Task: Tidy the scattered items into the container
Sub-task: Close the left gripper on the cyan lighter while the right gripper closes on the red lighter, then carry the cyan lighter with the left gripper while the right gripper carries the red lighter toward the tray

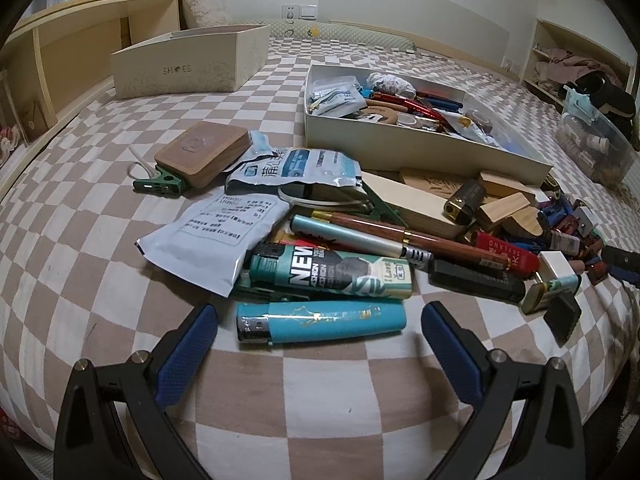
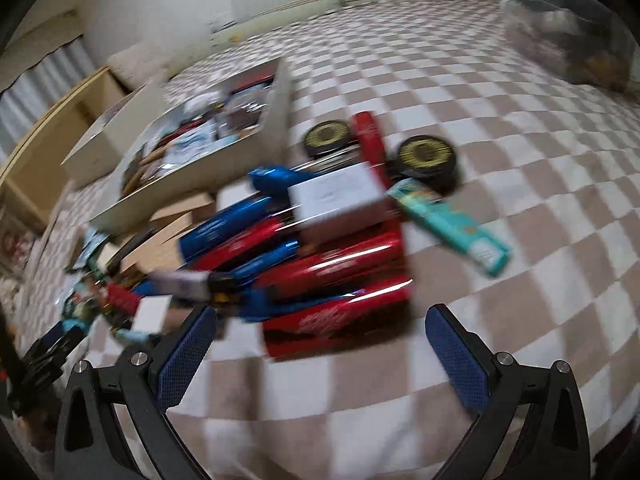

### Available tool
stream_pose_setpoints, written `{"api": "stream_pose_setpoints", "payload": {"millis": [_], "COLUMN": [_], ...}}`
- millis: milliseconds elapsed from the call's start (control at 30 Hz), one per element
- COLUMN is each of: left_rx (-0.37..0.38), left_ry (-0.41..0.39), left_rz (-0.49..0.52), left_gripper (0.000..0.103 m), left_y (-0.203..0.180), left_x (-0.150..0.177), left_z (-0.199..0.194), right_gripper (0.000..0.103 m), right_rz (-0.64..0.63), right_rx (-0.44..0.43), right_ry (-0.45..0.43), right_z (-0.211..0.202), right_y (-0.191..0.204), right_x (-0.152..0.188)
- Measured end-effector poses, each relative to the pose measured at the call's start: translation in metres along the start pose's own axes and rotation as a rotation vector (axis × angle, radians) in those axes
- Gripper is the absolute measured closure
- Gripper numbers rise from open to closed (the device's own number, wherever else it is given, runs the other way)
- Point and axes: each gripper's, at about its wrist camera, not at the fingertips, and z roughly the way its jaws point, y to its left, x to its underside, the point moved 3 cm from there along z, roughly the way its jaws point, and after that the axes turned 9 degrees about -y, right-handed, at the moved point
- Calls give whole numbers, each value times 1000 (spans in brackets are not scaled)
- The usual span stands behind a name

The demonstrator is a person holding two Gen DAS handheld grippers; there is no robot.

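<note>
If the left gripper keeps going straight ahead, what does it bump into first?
Most likely the turquoise lighter, lying crosswise just beyond the open left gripper. Behind it sits the green "NEW" lighter.

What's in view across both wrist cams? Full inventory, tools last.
Shallow white cardboard tray: 1, white, on the bed beyond the pile, already part-filled with small items.
Tall white box printed SHOES: 1, white, far left on the bed.
Turquoise plastic lighter: 1, nearest the left tool.
Green-and-white lighter printed NEW: 1, just behind it.
Brown rounded flat case: 1, left of the pile.
White foil sachets: 2, white and blue-white, pile's left side.
Red and blue glossy lighters: several, blurred, before the right tool.
Checkered bedsheet: 1, tan and white, under everything.
Left tool: open, empty.
Right tool: open, empty.
</note>
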Motion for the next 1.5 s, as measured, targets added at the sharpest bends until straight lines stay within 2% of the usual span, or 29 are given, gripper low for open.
{"api": "stream_pose_setpoints", "payload": {"millis": [200, 300, 567, 767, 1033, 1100, 1167, 1267, 1333, 1500], "left_rx": [-8, -27, -94, -103, -63, -54, -44, -59, -78, -76], "left_ry": [-1, 8, 30, 23, 33, 33, 34, 26, 24, 32], "left_rz": [14, 25, 76, 46, 65, 85, 108, 132, 132, 95], "left_gripper": [1, 1, 1, 18, 18, 18, 18, 17, 6, 5], "left_y": [4, 2, -4, 4, 0, -5, -11, -15, -13, -6], "left_x": [-4, -5, -4, -5, 2, 5, 7, 8, 8, 8], "left_z": [5, 9, 16, 11, -2, -6, -7, -7, -6, -2], "right_gripper": [0, 0, 0, 0, 0, 6, 20, 20, 20, 20], "right_rz": [-227, -276, -174, -138, -161, -163, -163, -160, -173, -181], "right_rx": [45, 61, 127, 163, 181, 185, 190, 191, 195, 184], "right_ry": [6, 34, 63, 56, 59, 56, 50, 48, 46, 56], "right_z": [1, 7, 11, 13, 18, 17, 16, 14, 11, 6], "right_y": [14, 20, 20, 20, 23, 23, 21, 19, 20, 20], "right_x": [-1, 5, 16, 15, 15, 15, 14, 14, 17, 22]}}
